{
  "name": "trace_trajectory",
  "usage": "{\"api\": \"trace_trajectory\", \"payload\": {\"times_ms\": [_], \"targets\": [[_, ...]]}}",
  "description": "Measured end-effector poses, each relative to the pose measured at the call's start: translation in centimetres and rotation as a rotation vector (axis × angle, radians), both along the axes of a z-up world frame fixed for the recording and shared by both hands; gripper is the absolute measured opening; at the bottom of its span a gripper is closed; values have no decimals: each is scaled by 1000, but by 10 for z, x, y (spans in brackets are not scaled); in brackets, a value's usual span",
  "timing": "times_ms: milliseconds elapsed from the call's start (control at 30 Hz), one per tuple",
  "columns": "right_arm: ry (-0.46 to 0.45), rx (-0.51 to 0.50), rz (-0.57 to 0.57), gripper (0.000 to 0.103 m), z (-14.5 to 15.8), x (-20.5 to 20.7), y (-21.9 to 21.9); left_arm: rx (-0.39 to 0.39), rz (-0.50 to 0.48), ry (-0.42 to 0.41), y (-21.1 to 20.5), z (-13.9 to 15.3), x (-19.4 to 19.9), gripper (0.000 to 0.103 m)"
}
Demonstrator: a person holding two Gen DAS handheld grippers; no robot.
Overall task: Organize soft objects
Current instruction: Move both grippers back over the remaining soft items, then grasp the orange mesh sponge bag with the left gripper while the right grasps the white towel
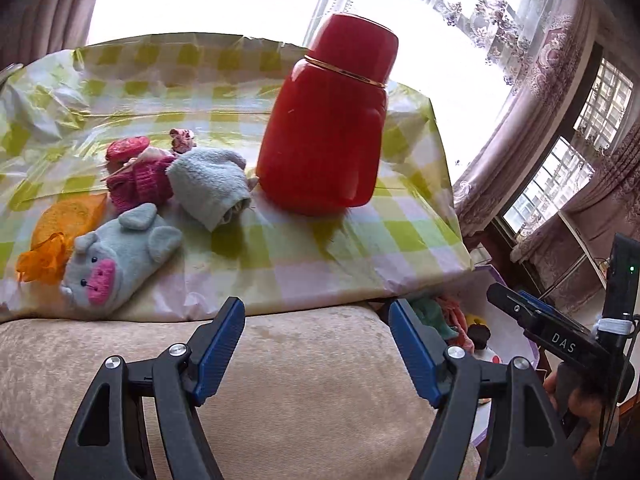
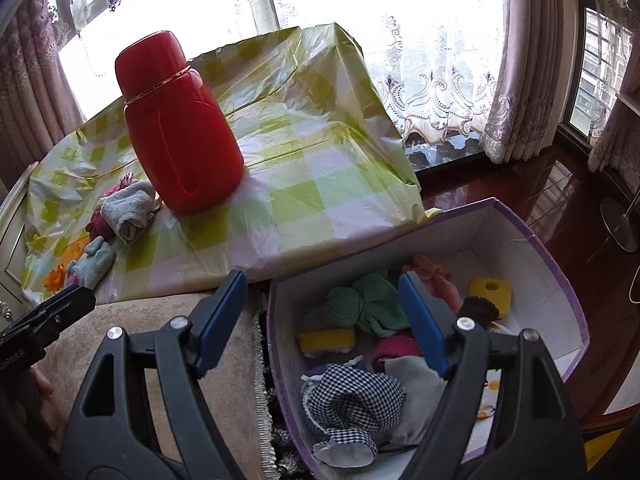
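A grey pig plush (image 1: 116, 258), a rolled grey sock (image 1: 210, 186), a magenta knit piece (image 1: 140, 182), a red round item (image 1: 126, 149) and an orange flower (image 1: 44, 258) lie on the green-checked cloth (image 1: 360, 248). My left gripper (image 1: 316, 348) is open and empty, over the beige cushion (image 1: 280, 380) short of them. My right gripper (image 2: 320, 320) is open and empty above the edge of a purple-rimmed box (image 2: 532, 240). The box holds a green cloth (image 2: 360, 304), a checked cloth (image 2: 352, 396), yellow sponges (image 2: 490, 290) and other soft pieces. The sock (image 2: 128, 210) and the pig (image 2: 94, 262) also show in the right wrist view.
A tall red flask (image 1: 328, 120) stands on the cloth right of the soft pile; it also shows in the right wrist view (image 2: 176, 128). The right gripper's body (image 1: 560, 332) sits at the lower right of the left wrist view. Curtains, windows and a dark wood floor (image 2: 520, 184) lie beyond.
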State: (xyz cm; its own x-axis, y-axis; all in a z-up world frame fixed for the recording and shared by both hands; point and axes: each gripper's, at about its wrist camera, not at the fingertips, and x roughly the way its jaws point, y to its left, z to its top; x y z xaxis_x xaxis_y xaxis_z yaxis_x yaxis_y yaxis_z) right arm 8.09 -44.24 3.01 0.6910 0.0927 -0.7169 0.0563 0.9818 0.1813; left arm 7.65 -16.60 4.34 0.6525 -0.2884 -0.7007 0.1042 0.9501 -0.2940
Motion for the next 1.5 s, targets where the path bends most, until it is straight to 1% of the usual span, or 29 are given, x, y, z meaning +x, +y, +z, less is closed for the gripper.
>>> {"api": "trace_trajectory", "payload": {"times_ms": [167,367,433,567,667,833,900,1000,1133,1300,1400,1500], "targets": [[0,6,90,80,1,9,40,17,124,-16,47,4,-5,75],[-2,6,190,81,0,20,87,49,303,-47,110,8,-12,75],[-3,7,217,81,-2,25,100,52,356,-43,131,7,-11,75],[-8,-8,261,81,-4,35,126,36,428,-28,163,2,-7,76],[-20,-26,287,81,-3,41,143,29,460,-13,177,-2,-1,80],[-34,-50,331,81,-3,53,170,56,480,32,188,-8,19,83],[-38,-60,352,81,-4,58,181,69,460,72,190,-13,31,84],[-40,-75,378,81,-6,67,196,68,425,131,193,-23,51,84],[-49,-100,410,81,-8,79,214,73,420,173,198,-32,72,86],[-64,-138,437,81,-13,94,237,103,408,249,201,-47,97,90],[-76,-171,444,81,-16,103,248,121,404,274,201,-55,106,91],[-83,-200,444,81,-19,111,256,124,393,301,201,-65,112,94]]}}
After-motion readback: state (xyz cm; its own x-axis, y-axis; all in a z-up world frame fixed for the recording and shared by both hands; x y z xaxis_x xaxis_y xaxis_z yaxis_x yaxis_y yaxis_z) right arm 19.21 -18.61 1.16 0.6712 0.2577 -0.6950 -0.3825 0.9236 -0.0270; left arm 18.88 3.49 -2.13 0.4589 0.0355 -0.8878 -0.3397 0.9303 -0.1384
